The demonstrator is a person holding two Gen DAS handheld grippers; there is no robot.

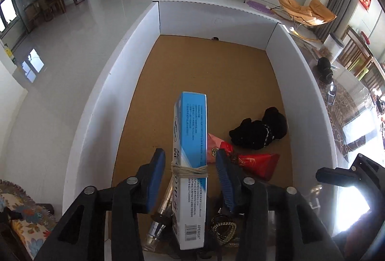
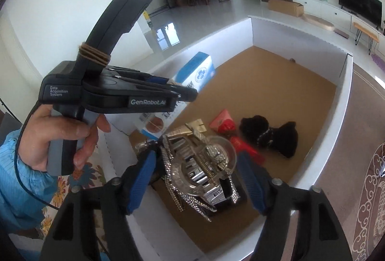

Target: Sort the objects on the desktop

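Note:
A blue and white carton (image 1: 192,140) bound with a rubber band stands between the fingers of my left gripper (image 1: 190,174) over the big white-walled box (image 1: 105,102). Gaps show on both sides of the carton, so the jaws are open. The carton also shows in the right wrist view (image 2: 197,70). My right gripper (image 2: 195,179) is open above a glass dish with rhinestone jewellery (image 2: 207,164) inside the box. A black furry accessory (image 1: 259,131) and red packets (image 1: 257,162) lie on the brown box floor.
The box has tall white walls (image 2: 336,116) and a brown cardboard floor (image 1: 204,68). A patterned tabletop (image 1: 341,102) lies to the right with a black object (image 1: 324,68). A floral cloth (image 1: 24,220) lies left. The person's hand (image 2: 62,138) holds the left gripper's handle.

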